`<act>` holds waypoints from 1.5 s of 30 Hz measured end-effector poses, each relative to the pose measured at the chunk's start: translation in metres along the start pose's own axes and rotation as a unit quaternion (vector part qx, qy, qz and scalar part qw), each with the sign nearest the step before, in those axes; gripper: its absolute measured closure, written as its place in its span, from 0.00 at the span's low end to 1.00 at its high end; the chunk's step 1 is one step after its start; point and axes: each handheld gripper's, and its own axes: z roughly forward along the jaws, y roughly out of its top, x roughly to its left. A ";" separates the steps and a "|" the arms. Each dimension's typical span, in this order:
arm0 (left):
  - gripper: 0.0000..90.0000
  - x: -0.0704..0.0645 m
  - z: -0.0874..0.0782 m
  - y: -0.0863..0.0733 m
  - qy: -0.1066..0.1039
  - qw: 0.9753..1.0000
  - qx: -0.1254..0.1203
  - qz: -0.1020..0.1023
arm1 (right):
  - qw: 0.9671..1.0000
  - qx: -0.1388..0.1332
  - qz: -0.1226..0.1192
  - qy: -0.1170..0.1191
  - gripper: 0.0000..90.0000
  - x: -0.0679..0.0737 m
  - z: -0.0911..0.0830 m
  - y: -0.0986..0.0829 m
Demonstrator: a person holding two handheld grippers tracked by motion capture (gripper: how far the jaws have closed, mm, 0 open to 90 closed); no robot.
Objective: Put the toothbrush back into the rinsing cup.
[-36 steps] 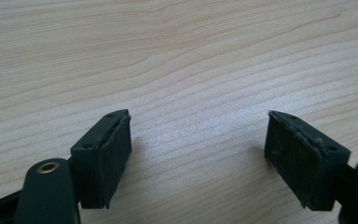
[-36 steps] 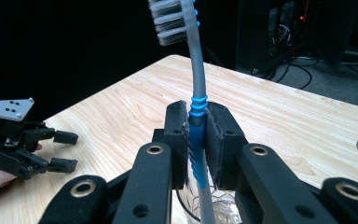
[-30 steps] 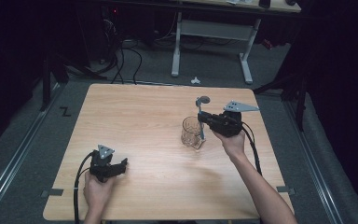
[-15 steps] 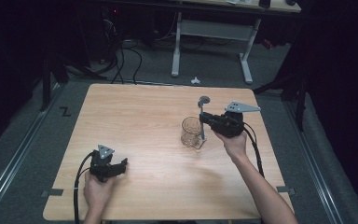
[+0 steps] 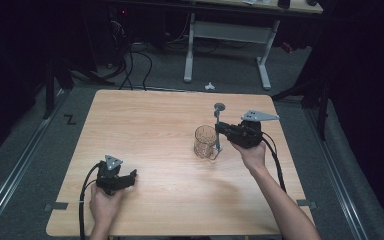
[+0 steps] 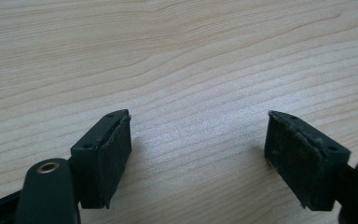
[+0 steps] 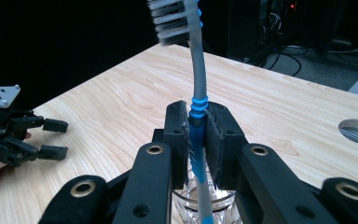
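Table [image 5: 150, 120]: 1 light wood top, with a round hole showing in the right gripper view near its far edge.

Item 1, right gripper [image 5: 219, 129]: you hold it over the right half of the table, closer to the right edge than to the middle, your right hand [image 5: 250, 152] behind it and the grey three-cornered plate on top. In the right gripper view its 2 jaws are clenched on the toothbrush [image 7: 196, 116], pads pressed to either side of the blue grip section.

Item 2, toothbrush: 1 grey handle with blue ribbed grip, held upright. The bristled head is at the top and faces left in the right gripper view. The lower end runs down past the jaws toward the glass; from above it passes just beside or along the glass's right rim, and you cannot tell for certain whether the tip is inside.

Item 3, glass [image 5: 205, 141]: 1 clear tumbler, upright on the table right of centre, directly below and just left of your right gripper. Its rim shows under the jaws in the right gripper view.

Item 4, left gripper [image 5: 129, 176]: you rest it low at the near left part of the table, close to the near edge, left hand [image 5: 102, 205] wrapped around it and cable trailing back. In the left gripper view its 2 jaws stand wide apart over bare wood, grasping nothing.

Items 1 and 4 are well apart.
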 end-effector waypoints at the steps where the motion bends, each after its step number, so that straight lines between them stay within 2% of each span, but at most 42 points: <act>1: 0.26 0.000 0.000 0.000 0.000 1.000 0.000 0.000 | 1.000 0.002 0.001 -0.001 0.88 0.000 0.000 -0.001; 8: 0.26 0.000 0.000 0.000 0.000 1.000 0.000 0.000 | 1.000 0.004 0.000 -0.004 0.88 -0.001 -0.001 -0.004; 15: 0.26 0.000 0.000 0.000 0.000 1.000 0.000 0.000 | 1.000 0.007 0.012 -0.011 0.88 -0.006 -0.003 -0.015; 32: 0.26 0.000 0.000 0.000 0.000 1.000 0.000 0.000 | 0.999 0.025 -0.010 -0.025 0.88 -0.001 0.000 -0.018; 35: 0.26 0.000 0.000 0.000 0.000 1.000 0.000 0.000 | 0.999 0.023 -0.007 -0.027 0.88 -0.002 -0.001 -0.022; 38: 0.26 0.000 0.000 0.000 0.000 1.000 0.000 0.000 | 0.999 0.032 0.001 -0.030 0.88 -0.005 0.000 -0.028; 45: 0.26 0.000 0.000 0.000 0.000 1.000 0.001 0.000 | 0.999 0.034 -0.002 -0.032 0.88 -0.004 0.001 -0.028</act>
